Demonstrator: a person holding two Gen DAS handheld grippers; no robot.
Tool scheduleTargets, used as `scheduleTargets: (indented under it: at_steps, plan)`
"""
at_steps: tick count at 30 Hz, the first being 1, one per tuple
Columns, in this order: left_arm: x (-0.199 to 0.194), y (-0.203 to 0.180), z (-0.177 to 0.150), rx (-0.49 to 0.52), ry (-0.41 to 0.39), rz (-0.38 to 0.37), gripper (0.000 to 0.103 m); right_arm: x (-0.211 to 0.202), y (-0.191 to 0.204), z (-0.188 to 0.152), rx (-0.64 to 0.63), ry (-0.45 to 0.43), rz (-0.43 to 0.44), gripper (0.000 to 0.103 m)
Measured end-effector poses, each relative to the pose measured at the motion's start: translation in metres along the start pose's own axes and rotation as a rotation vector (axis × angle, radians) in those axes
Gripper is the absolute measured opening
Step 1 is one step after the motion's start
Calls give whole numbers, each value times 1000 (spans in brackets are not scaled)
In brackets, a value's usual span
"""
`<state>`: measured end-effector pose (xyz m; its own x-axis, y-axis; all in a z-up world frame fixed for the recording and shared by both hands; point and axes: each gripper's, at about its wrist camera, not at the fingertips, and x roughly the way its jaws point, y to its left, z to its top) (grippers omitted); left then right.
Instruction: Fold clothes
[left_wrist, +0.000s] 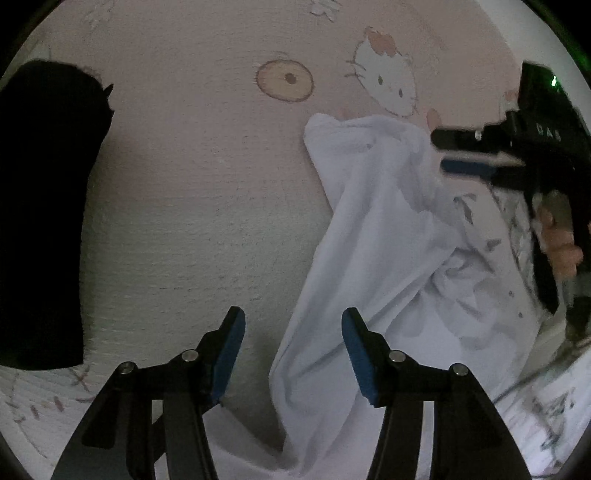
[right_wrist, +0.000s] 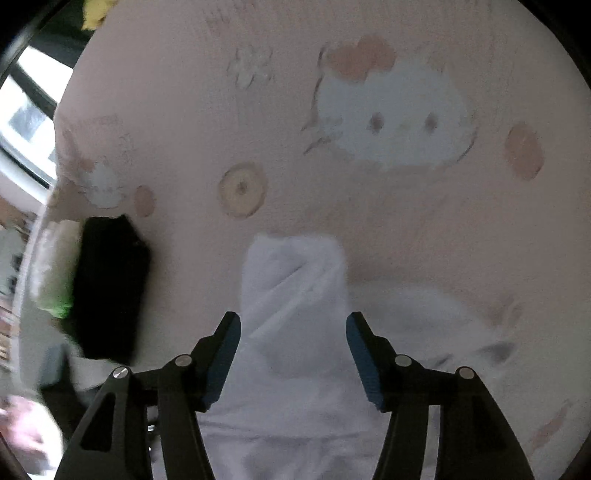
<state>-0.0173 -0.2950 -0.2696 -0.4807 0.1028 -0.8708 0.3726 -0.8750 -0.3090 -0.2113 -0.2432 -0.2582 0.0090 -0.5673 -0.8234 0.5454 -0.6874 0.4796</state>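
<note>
Pink cartoon-print bedsheet (left_wrist: 207, 184) fills both views, with a cat-face print (right_wrist: 399, 122) and a donut print (left_wrist: 285, 80). White garment (left_wrist: 369, 258) lies rumpled on the sheet, right of centre in the left wrist view, one narrow end stretched away from the cameras. Black folded garment (left_wrist: 40, 214) sits well apart, at the sheet's left edge. Left claw (left_wrist: 293, 356) open, nothing between the jaws, right finger over the white cloth's edge. Right claw (right_wrist: 293, 358) open, straddling the white garment without pinching it.
</note>
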Motion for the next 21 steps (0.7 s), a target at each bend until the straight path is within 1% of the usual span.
scheduleTargets:
  at_steps: [3,6,8,10,11,12,13,14,16,21]
  plan:
    - [-1,1,-3,-9,-13,-10,51,12,4,-5,60,70,62,59]
    - [-3,0,-8,12,-28,-37,51,24,8,-9,119,139,124,59]
    - [1,-3,-9,30,-3,-24,51,35,13,-16,129,185,135,59]
    - [5,-6,-10,58,19,-15,50,42,17,-21,141,199,133,59]
    - [5,-8,-11,76,16,-16,41,46,19,-24,147,203,134,59]
    - [4,-12,-11,98,8,-14,35,47,20,-25,153,207,134,59]
    - [4,-16,-12,120,1,-6,24,49,21,-27,159,211,133,59]
    - [4,-19,-13,137,0,3,17,50,22,-28,165,216,132,59]
    - [5,-23,-14,152,-2,-3,10,51,25,-31,178,228,129,59]
    - [-6,-19,-15,97,-32,-75,7,60,28,-40,210,251,143,59]
